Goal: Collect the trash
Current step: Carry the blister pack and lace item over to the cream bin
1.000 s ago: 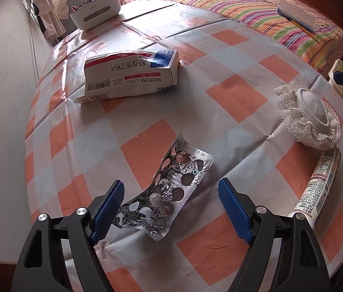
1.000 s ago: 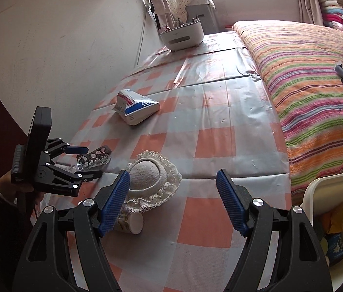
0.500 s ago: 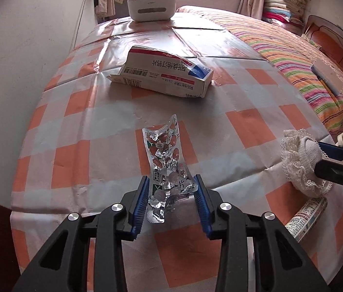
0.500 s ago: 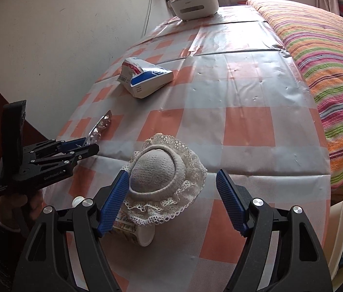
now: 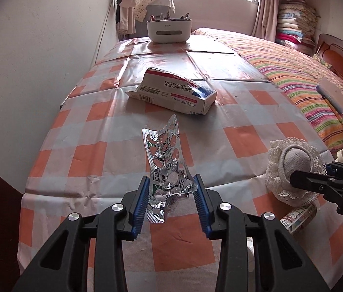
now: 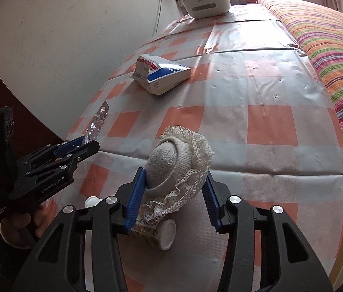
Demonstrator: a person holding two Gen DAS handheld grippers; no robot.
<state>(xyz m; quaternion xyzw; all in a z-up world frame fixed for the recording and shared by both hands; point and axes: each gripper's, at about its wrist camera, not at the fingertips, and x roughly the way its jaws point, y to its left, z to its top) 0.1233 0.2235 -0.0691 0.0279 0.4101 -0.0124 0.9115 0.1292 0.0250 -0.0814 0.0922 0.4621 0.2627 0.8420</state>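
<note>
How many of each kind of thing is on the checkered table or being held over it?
Pill sheet, held in the left gripper: 1
Lacy cloth bundle, held in the right gripper: 1
Medicine box: 1
Small bottle: 1
White caddy: 1
Total: 5

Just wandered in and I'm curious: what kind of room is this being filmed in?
Most likely a lived-in bedroom. A bed with a striped quilt sits beside the table with its checked cloth, folded blankets are stacked in the corner, and clothes hang by the window.
</note>
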